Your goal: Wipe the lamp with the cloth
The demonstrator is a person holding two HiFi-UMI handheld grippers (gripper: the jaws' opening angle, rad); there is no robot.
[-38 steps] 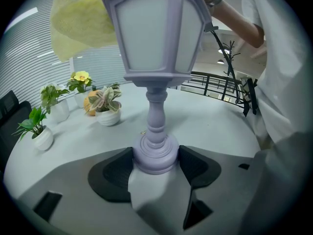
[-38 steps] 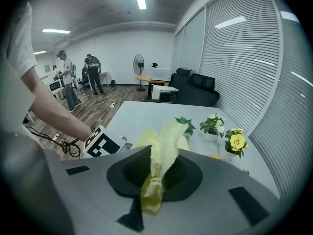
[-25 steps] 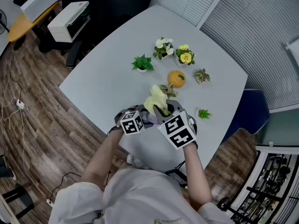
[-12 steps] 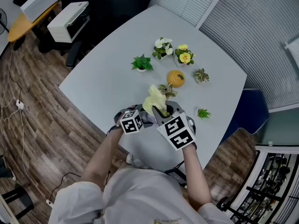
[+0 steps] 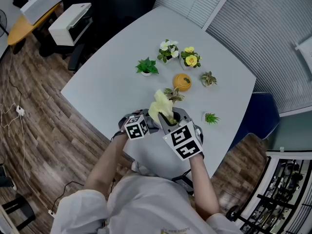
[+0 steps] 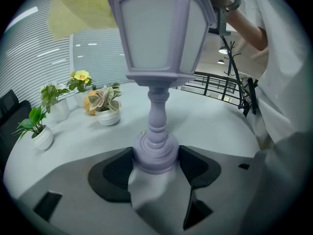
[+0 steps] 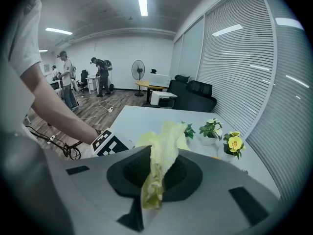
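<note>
Since 1 second ago the right gripper (image 7: pixel 156 173) has barely shifted, and the yellow cloth (image 7: pixel 164 143) stays pinched between its 2 jaws, lying against the top of the lamp (image 6: pixel 157 43). The left gripper (image 6: pixel 156 163) clamps the lamp's round base, which stands on the white table (image 5: pixel 107 82). Small potted plants (image 5: pixel 169 50) stand beyond the lamp

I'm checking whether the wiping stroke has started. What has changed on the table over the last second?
Nothing visibly changed. The left gripper stays clamped on the base of the lamp, and the right gripper still pinches the yellow cloth held at the lamp's top. The potted plants stand where they were.
</note>
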